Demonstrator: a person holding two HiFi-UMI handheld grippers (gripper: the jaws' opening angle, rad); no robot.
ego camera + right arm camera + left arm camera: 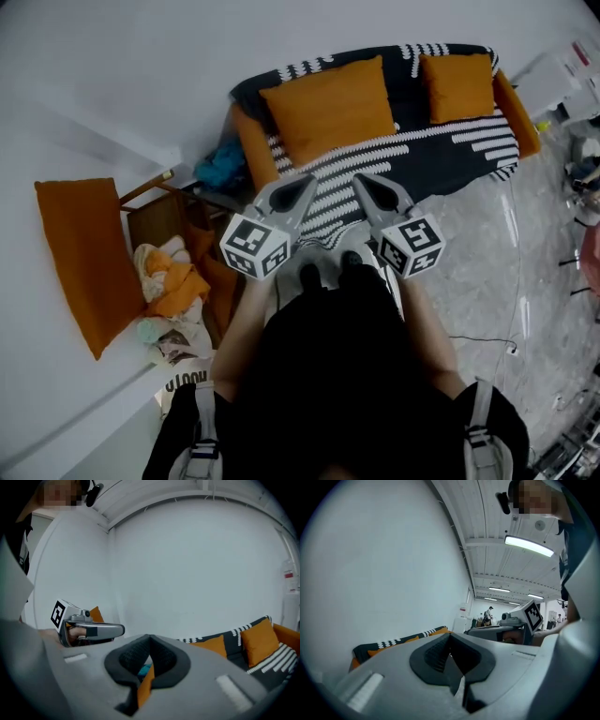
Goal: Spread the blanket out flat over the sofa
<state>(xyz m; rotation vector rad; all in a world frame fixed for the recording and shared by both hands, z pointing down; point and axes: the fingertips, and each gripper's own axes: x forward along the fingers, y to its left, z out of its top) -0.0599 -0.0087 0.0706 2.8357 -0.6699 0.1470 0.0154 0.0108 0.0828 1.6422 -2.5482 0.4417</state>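
Observation:
The orange sofa (255, 145) stands against the white wall, with a black blanket with white stripes (450, 155) lying over its seat and back. Two orange cushions (328, 108) (457, 86) rest on top of it. My left gripper (309, 178) and right gripper (359, 180) are held side by side in the air in front of the sofa, pointing at it and apart from the blanket. The left gripper (450, 637) is shut with nothing in it. The right gripper (150, 639) is also shut and holds nothing. The blanket (276, 660) shows low at the right of the right gripper view.
A big orange cushion (84, 258) leans at the left wall. Beside it a wooden box (155, 220) holds crumpled clothes (173, 286). A teal cloth (223, 167) lies by the sofa's left arm. Clutter (586, 169) and a cable (487, 342) are on the floor at the right.

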